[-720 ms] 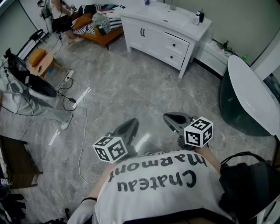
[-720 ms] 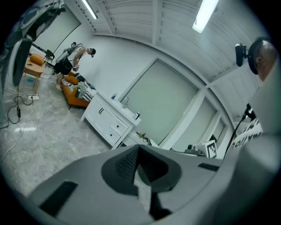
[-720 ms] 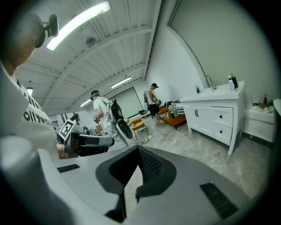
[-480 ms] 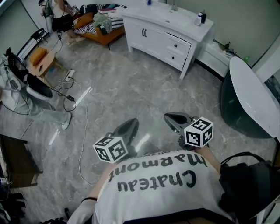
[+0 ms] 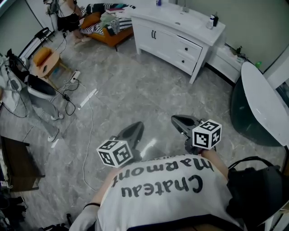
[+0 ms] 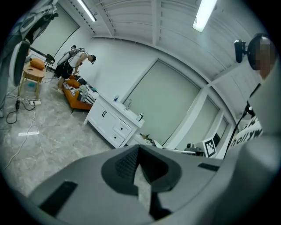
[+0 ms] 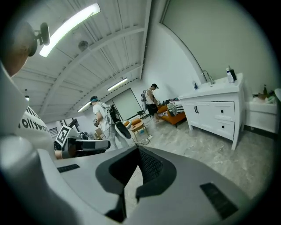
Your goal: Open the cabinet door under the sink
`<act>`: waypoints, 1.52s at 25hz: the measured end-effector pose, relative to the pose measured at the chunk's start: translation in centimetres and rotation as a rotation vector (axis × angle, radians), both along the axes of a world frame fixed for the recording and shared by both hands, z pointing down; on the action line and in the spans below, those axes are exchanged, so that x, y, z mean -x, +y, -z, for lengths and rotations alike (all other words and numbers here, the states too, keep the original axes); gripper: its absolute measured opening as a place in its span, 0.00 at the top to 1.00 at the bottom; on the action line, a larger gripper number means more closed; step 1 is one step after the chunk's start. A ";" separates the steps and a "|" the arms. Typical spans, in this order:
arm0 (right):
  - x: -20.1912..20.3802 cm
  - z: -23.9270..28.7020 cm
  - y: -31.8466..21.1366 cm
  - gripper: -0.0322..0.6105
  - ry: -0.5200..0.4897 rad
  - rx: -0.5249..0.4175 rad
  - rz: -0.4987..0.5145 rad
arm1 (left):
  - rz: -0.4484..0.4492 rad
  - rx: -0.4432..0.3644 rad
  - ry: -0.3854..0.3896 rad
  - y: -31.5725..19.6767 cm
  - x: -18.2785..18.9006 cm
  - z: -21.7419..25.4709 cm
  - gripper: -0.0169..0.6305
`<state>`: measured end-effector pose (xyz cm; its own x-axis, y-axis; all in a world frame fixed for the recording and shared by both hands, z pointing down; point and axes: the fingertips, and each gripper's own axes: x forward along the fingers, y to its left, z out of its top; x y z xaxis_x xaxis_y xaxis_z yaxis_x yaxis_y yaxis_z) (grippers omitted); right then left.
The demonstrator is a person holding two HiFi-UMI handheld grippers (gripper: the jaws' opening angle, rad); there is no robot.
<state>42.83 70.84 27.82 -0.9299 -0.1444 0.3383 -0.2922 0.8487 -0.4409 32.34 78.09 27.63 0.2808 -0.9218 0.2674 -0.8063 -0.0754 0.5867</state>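
Note:
The white sink cabinet (image 5: 174, 36) stands across the room against the far wall. Its two doors with dark handles (image 5: 153, 34) are closed, and drawers (image 5: 189, 48) sit to their right. The left gripper view shows the cabinet (image 6: 110, 124) far off, and so does the right gripper view (image 7: 216, 113). Held close to my chest, my left gripper (image 5: 134, 129) is shut with nothing in it. My right gripper (image 5: 181, 122) is beside it, also shut with nothing in it. Both point toward the cabinet across the bare marble floor.
A dark bathtub with a white rim (image 5: 256, 104) sits at the right. An orange sofa piled with clothes (image 5: 104, 25) stands left of the cabinet. Cables (image 5: 86, 113) trail over the floor at left, near a wooden stool (image 5: 44, 61). A person (image 5: 67, 11) stands by the sofa.
The head view has shifted, so the cabinet sits slightly lower and to the right. A person's legs at the left edge have stepped forward. Both grippers have kept their place and stayed shut.

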 end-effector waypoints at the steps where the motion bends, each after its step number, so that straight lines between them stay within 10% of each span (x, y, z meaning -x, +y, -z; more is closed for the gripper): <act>1: 0.2 0.0 -0.2 0.94 -0.007 0.013 -0.009 | 0.004 -0.001 -0.002 0.0 0.4 0.0 0.96; 16: 2.6 -0.2 -5.1 0.94 -0.003 0.025 -0.054 | 0.028 -0.009 0.001 -4.4 4.0 -0.2 0.96; 38: 9.8 0.2 -26.6 0.94 0.046 0.007 0.000 | 0.061 0.028 -0.011 -25.5 11.6 0.1 0.96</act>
<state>33.02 44.27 27.61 -0.9133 -0.1421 0.3817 -0.3126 0.8454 -0.4331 20.72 52.60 27.50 0.2215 -0.9292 0.2960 -0.8155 -0.0101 0.5786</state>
